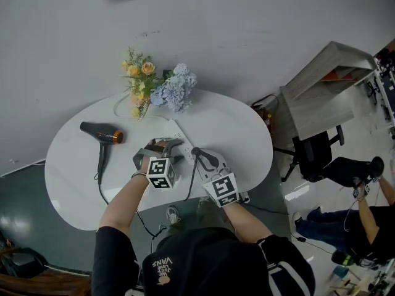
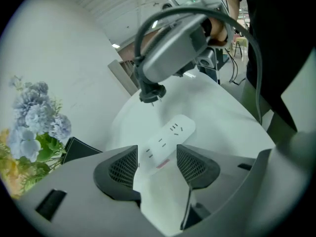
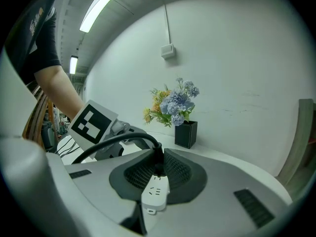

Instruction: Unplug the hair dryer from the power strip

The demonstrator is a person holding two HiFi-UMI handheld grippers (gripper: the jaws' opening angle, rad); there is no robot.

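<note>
The black hair dryer (image 1: 102,133) lies at the left of the white round table (image 1: 237,128), and its black cord (image 1: 100,179) trails toward me. My left gripper (image 1: 162,148) points down, and its pads (image 2: 117,168) are shut on the near end of the white power strip (image 2: 169,136). My right gripper (image 1: 200,155) is shut on the black plug (image 3: 158,163). In the left gripper view the plug (image 2: 149,92) hangs a little above the strip with its prongs bare. From the right gripper view the strip (image 3: 155,194) shows just below the plug.
A bunch of blue and yellow flowers (image 1: 160,85) in a black vase (image 3: 185,134) stands at the table's far edge. A grey desk (image 1: 321,91) and an office chair (image 1: 318,156) stand to the right, and a person (image 1: 364,190) sits on the floor there.
</note>
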